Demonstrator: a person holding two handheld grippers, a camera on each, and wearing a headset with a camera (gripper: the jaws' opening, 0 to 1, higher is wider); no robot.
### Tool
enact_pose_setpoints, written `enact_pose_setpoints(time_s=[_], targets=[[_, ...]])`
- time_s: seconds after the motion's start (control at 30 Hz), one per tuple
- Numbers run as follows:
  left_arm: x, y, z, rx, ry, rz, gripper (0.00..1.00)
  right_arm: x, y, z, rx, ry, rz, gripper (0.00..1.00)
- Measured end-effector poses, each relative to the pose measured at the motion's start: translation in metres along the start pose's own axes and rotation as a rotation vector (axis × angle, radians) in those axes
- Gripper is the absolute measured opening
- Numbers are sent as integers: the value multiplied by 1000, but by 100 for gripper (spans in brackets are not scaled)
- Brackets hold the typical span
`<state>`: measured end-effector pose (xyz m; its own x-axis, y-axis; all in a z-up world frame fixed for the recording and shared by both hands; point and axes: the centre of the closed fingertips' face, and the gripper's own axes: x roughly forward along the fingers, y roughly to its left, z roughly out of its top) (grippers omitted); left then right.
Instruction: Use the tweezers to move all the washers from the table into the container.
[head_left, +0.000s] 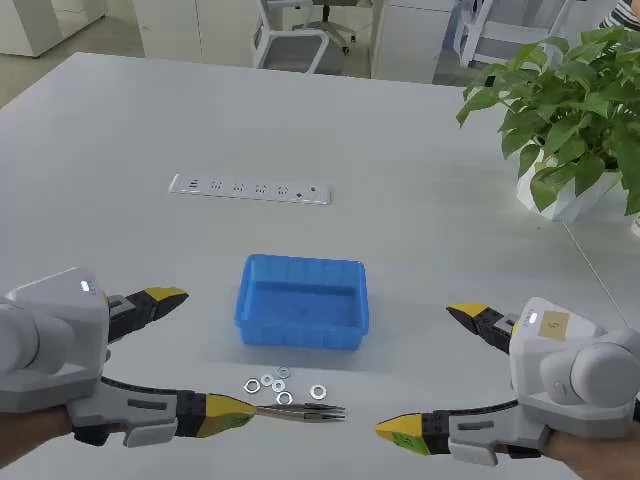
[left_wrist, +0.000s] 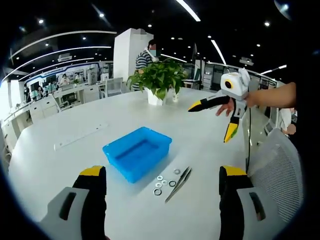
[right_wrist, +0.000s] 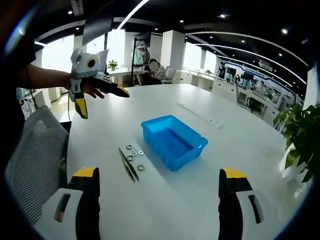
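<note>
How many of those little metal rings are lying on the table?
6, I think: five washers clustered in front of the blue container, one apart to the right, all beside the tweezers. They are tiny, so one may be hidden.

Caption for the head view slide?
Left claw and right claw, both open, flank washers and tweezers before the blue container.

On my table (head_left: 120, 120) I see a bin (head_left: 300, 335); washers (head_left: 267, 381) and tweezers (head_left: 310, 409) at its 6 o'clock, strip (head_left: 250, 189) at 11, plant (head_left: 570, 110) at 2.
</note>
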<state>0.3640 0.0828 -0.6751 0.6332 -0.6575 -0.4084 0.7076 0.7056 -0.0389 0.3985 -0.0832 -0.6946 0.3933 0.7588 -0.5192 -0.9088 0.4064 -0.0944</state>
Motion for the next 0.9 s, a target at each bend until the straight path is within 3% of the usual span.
enact_pose_setpoints(time_s=[0.9], targets=[[2, 0, 1, 1, -2, -3, 99, -1, -1, 0, 0, -6, -1, 100]])
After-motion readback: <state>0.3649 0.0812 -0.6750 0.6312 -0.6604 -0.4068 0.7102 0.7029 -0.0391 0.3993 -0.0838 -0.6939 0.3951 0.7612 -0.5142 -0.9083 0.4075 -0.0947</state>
